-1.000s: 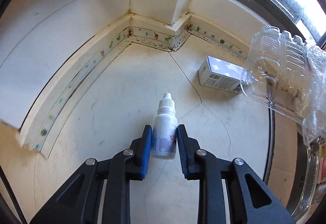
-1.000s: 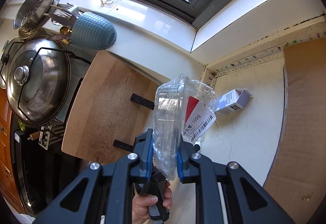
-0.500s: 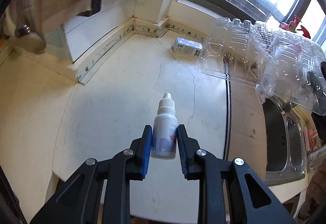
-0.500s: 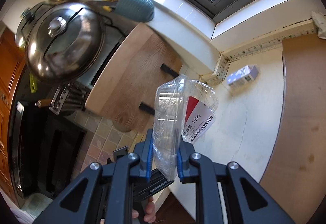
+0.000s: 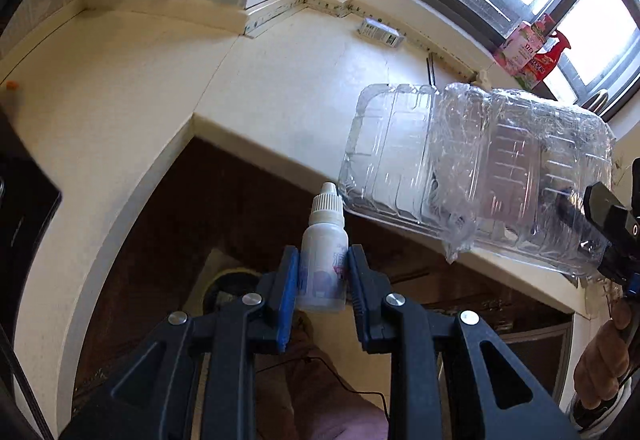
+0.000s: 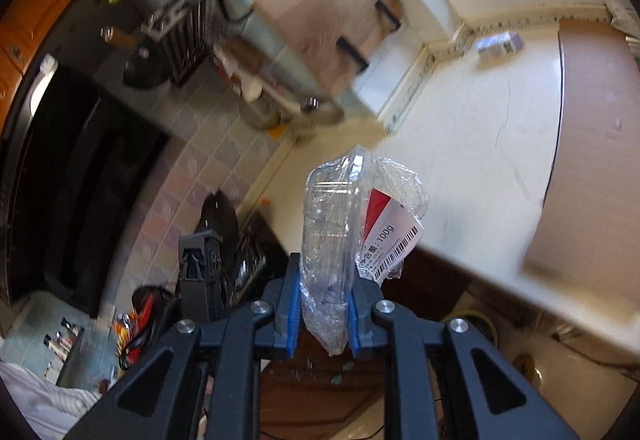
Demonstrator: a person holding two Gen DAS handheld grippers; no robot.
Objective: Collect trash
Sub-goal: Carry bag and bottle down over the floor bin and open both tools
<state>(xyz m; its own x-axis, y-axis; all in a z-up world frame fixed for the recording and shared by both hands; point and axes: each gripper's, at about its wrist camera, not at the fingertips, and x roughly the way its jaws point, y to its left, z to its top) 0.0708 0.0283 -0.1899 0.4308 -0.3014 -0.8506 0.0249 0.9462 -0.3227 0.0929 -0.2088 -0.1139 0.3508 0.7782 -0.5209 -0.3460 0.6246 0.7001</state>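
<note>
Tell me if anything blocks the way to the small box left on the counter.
Nothing visible does: the small white cardboard box lies alone by the back wall on the bare cream counter, but both tools already hold trash.

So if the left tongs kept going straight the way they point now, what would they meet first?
Probably the front edge of the countertop, which lies just beyond the dropper bottle the left tongs hold. The clear plastic container sits off to the right of that line. Depth is hard to judge here.
</note>
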